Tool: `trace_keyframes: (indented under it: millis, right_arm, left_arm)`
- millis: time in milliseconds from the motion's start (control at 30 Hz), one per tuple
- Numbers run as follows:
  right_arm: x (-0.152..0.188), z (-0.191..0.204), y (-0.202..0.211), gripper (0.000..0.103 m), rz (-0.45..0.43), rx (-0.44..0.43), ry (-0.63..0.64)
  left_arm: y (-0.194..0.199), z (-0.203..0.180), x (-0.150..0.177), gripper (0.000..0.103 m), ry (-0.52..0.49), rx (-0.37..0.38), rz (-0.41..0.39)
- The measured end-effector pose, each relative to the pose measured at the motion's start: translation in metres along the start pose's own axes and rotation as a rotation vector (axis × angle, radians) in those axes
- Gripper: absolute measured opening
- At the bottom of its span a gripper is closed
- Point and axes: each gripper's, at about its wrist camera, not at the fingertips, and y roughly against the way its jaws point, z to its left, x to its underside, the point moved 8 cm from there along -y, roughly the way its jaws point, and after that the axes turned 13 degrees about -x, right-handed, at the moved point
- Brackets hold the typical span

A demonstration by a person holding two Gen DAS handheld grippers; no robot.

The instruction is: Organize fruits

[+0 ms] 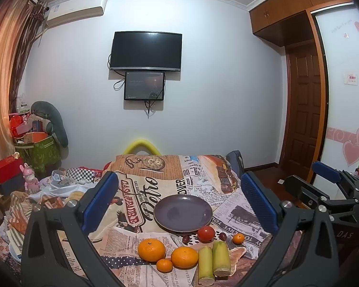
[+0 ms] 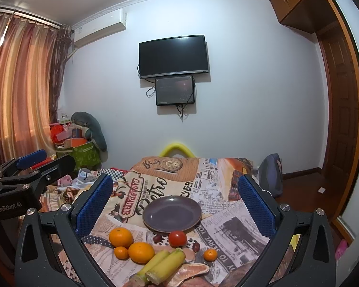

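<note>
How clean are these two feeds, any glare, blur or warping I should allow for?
Left wrist: sharp; strong fisheye bends the door; dark vignette corners; faint sheen on the plate; orange glow off the curtain. Right wrist: equally sharp, same warping; small highlight on the tomato.

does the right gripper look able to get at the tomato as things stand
Probably yes: the right gripper is open and empty, and the tomato sits apart just before the plate, its top uncovered, only two small dark fruits nearby.
</note>
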Motion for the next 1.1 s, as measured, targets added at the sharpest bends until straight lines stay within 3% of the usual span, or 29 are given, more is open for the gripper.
trace_keyframes:
  millis: [1100]
  right_arm:
    - [0.0012,-0.0004,-0.0005,0.103,0.003,-0.001,-0.003]
  left_arm:
    - [-0.002,-0.001,0.0055,0.103,0.002,0.008,0.009]
